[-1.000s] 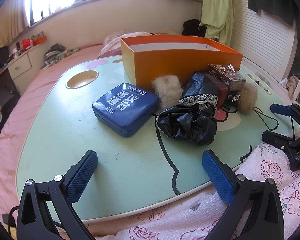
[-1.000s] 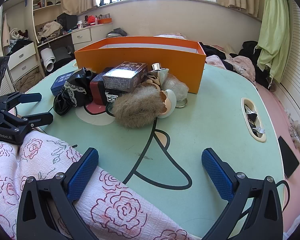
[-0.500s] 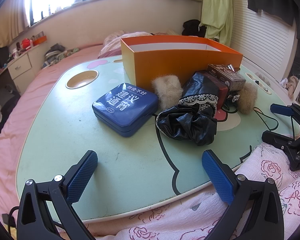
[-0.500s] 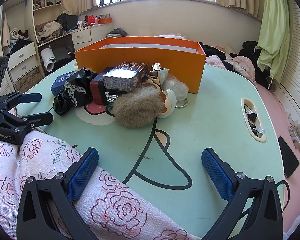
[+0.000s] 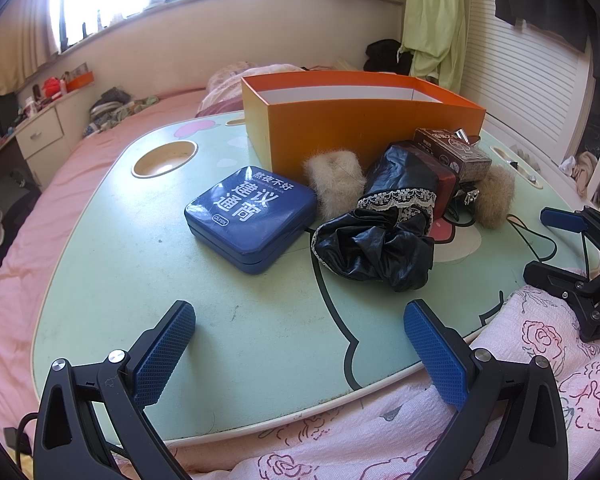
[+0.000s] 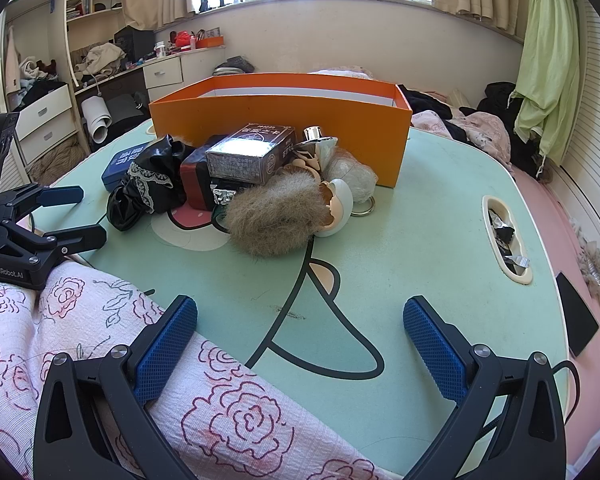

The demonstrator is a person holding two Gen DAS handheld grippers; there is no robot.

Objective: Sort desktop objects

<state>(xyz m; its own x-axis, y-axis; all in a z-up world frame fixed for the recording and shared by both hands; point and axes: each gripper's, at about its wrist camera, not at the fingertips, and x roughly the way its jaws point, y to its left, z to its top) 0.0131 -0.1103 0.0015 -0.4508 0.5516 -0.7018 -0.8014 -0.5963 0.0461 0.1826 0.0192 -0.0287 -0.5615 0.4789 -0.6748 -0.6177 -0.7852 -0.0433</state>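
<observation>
An open orange box (image 5: 364, 120) (image 6: 284, 120) stands at the back of a mint-green lap table (image 5: 108, 264) (image 6: 440, 216). In front of it lie a blue tin (image 5: 250, 218), a pale fur puff (image 5: 334, 180), a crumpled black bag with lace trim (image 5: 380, 236) (image 6: 148, 184), a dark red box (image 6: 194, 182), a brown carton (image 6: 250, 158) (image 5: 452, 150), a brown fur ball (image 6: 274, 218) and a cracked egg-shaped toy (image 6: 336, 208). My left gripper (image 5: 300, 348) is open over the table's near edge. My right gripper (image 6: 300, 344) is open and empty, short of the pile.
A pink rose-print blanket (image 6: 80, 344) (image 5: 540, 328) covers the near side. The table has a round cup hole (image 5: 165, 158) at the left and a slot with small items (image 6: 506, 236) at the right. A black phone (image 6: 576, 326) lies on the pink bed.
</observation>
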